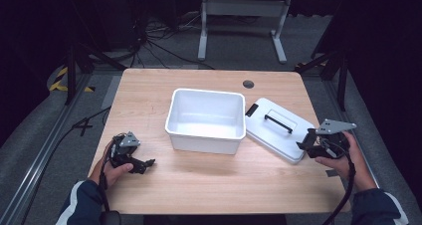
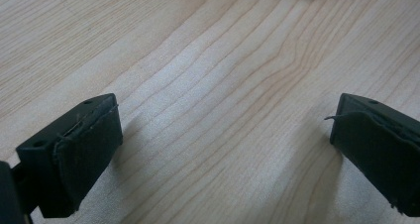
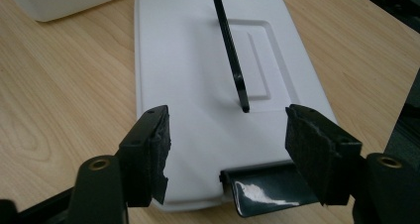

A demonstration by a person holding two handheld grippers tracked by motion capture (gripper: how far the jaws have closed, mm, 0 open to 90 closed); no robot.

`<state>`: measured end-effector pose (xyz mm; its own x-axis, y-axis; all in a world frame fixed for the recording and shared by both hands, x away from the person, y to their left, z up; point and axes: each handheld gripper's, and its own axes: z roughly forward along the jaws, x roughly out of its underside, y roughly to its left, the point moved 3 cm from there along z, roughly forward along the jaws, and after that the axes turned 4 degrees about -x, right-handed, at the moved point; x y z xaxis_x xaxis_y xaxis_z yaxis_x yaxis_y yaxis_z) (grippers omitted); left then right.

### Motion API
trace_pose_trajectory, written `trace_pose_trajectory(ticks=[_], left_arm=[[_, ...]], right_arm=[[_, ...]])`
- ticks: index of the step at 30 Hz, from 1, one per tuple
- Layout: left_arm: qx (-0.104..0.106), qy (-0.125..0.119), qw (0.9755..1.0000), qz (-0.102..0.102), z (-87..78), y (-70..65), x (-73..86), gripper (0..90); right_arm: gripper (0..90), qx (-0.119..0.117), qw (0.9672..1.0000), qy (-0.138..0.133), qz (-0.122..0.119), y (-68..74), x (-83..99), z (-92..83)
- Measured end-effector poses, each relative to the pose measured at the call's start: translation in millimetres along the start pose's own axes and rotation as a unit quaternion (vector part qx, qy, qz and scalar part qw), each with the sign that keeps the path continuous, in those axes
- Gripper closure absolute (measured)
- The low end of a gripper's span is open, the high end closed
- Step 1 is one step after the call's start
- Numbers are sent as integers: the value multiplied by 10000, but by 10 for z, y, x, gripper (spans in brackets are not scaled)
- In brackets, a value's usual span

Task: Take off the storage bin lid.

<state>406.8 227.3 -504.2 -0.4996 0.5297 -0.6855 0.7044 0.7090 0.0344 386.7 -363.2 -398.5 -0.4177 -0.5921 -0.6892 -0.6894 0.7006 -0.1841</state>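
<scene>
Two tongs stand open: the right tongs point(image 3: 228, 152) hover over the white lid's point(image 3: 208, 85) near end, seemingly clear of its black latch point(image 3: 262, 189); left tongs point(image 2: 223, 149) over bare worktop point(image 2: 198, 60).

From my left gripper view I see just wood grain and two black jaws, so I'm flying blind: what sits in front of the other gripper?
Observer: The right gripper points at a white lid lying flat on the table, with its jaws open over the lid's near end.
Operator: Is the lid held?
Observer: No. The pads stand apart from it, with a black latch at the lid's near edge between them.
Operator: Where's the box it belongs to?
Observer: A white bin stands open and empty mid-table in the high view, to the left of the lid.
Operator: And my gripper?
Observer: The left gripper rests low near the table's front left, jaws open and nothing between them.
</scene>
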Motion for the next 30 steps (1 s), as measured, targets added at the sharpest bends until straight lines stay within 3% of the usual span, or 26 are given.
trace_pose_trajectory(ticks=[13,20,30], left_arm=[[-1,6,10000,-12,-1,-3,2,1],[-6,3,10000,-21,-1,-4,2,1],[-7,-2,10000,-36,-1,-6,2,1]], right_arm=[[318,-136,9997,-197,30,162,313,-131],[274,-179,9992,-331,134,322,533,-27],[231,-128,9992,-252,267,478,766,151]])
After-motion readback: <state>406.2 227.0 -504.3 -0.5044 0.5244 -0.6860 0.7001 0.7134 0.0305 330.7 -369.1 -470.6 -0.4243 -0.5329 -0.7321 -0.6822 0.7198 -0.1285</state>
